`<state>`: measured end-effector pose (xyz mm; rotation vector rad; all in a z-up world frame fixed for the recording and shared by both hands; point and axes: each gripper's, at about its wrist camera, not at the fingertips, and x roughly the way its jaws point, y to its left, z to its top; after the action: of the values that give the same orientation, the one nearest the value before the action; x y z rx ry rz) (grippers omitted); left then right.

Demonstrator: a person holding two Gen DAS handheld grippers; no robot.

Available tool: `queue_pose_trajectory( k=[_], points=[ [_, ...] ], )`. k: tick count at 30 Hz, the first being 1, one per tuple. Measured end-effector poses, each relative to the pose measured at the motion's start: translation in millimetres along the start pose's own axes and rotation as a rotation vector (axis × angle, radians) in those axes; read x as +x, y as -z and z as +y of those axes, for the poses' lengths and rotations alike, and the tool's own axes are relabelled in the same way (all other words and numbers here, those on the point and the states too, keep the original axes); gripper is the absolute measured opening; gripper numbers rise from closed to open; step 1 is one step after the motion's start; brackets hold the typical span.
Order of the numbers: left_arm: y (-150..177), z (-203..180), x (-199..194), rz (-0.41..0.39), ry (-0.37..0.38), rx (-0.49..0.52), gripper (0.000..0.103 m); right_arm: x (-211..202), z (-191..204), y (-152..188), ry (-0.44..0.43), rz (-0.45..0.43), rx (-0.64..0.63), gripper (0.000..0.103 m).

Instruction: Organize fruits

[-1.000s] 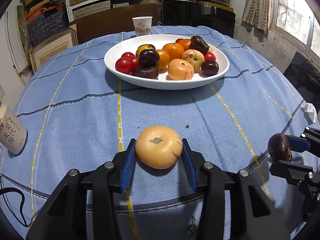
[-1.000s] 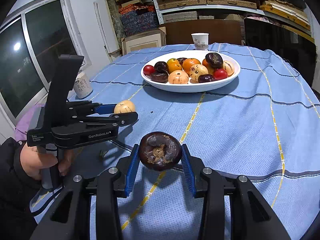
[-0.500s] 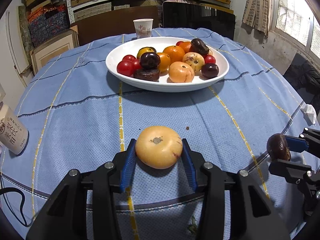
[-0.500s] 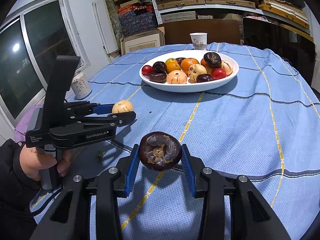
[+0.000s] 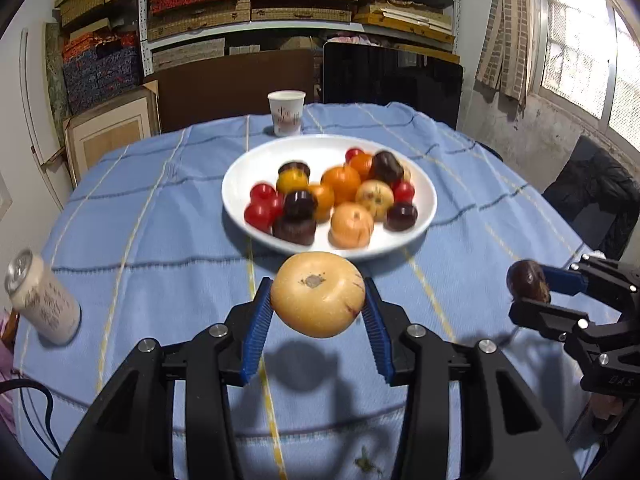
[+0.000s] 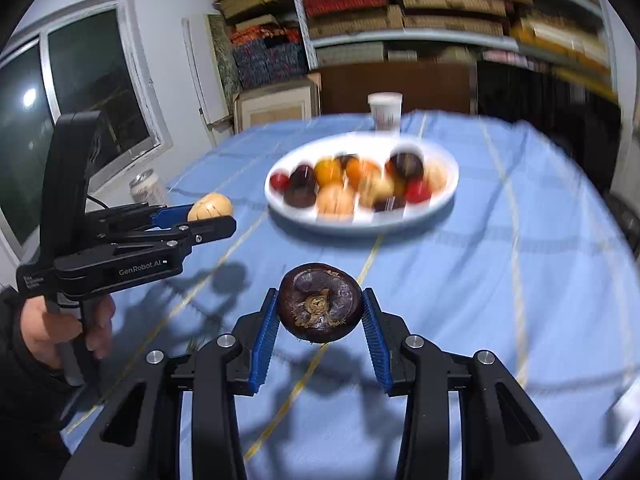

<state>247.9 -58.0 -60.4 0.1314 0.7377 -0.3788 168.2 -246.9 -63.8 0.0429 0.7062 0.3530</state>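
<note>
Left wrist view: left gripper pinches a yellow fruit, right gripper pinches a dark fruit, both above the bench, not yet on the mostly filled plate.

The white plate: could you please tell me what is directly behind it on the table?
A paper cup stands just behind the plate, near the table's far edge; the plate's rim hides where the cup's base meets the blue cloth. Nothing else shows there.
</note>
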Motion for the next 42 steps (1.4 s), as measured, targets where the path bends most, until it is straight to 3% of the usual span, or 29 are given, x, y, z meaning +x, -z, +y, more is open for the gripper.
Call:
queue_pose_trajectory(
  k=[5,10,13,16,17,21,23,27,33,37,42],
  points=[
    [-65,8,20,-0.015,0.014,-0.032,0.043,6,-9,-65,0.025,-0.053,-0.063,0.042],
    [-118,27,75,0.033,0.012,-0.122,0.043,60,-20,-116,0.060,-0.042,-0.102,0.042],
    [-129,29,111,0.084,0.005,-0.132,0.044,94,-31,-130,0.062,-0.019,-0.084,0.042],
    [-130,37,136,0.106,-0.050,-0.147,0.061,125,-38,-133,0.067,0.007,-0.072,0.042],
    [-129,42,138,0.109,-0.045,-0.174,0.068,129,-38,-133,0.068,0.012,-0.071,0.046],
    [-123,60,129,0.090,-0.028,-0.252,0.071,125,-37,-129,0.070,-0.018,-0.078,0.059],
    [-117,62,111,0.082,-0.039,-0.260,0.074,110,-35,-126,0.074,-0.037,-0.076,0.060],
    [-89,51,52,0.034,-0.054,-0.224,0.093,58,-30,-107,0.057,-0.056,-0.032,0.068],
    [-13,8,-57,-0.022,-0.068,-0.114,0.098,-31,5,-28,0.066,-0.040,-0.006,0.099],
    [33,-20,-118,-0.044,-0.088,-0.089,0.098,-86,30,24,0.094,-0.080,0.067,0.099],
    [80,-43,-177,-0.123,-0.113,-0.104,0.098,-130,54,60,0.149,-0.136,0.132,0.099]
  ],
)
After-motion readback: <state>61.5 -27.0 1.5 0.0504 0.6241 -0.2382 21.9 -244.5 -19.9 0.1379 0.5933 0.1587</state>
